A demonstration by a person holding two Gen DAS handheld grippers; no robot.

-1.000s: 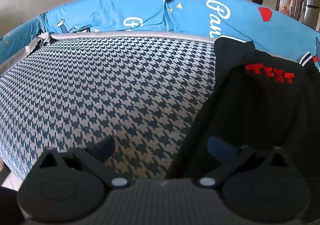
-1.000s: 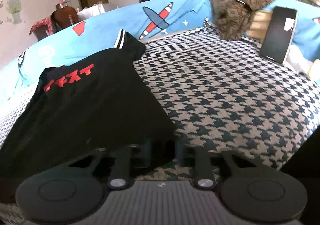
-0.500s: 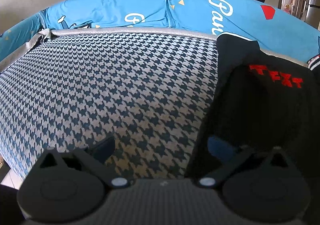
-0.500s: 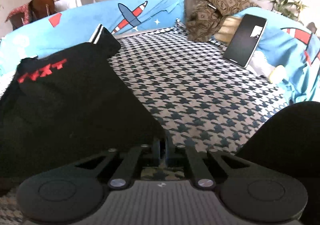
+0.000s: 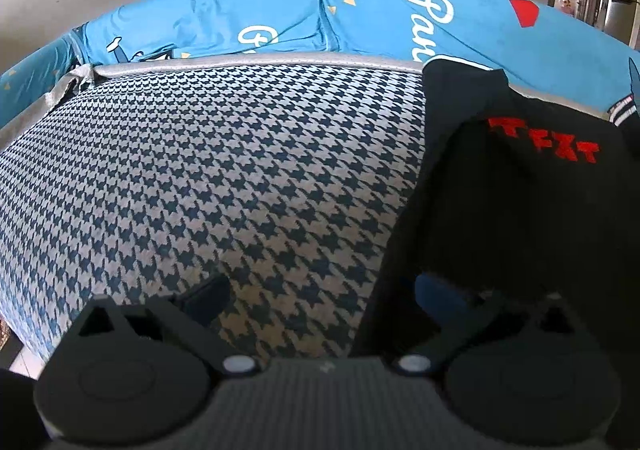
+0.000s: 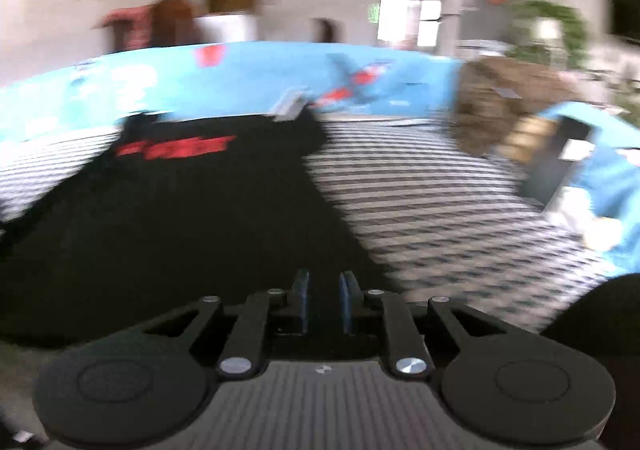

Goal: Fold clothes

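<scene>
Garment: black T-shirt with red lettering (image 5: 520,210) is laid on the houndstooth-patterned sofa seat (image 5: 224,178), its far end reaching the blue printed back cushion (image 5: 280,22).
Left gripper (image 5: 320,294): fingers are spread wide; the left finger is seen over bare seat, the blue-padded one over the shirt's edge. Nothing is pinched.
Right gripper (image 6: 323,298): blue pads are held slightly apart, nothing visibly between them; the view is motion-blurred, so contact with the cloth cannot be told.
Risk: if the hem is missed by either claw, only one layer may be lifted and the fold would be skewed.
Risk: cloth may be dragged across the seat and bunched by fast motion.
Containers: none are seen.
</scene>
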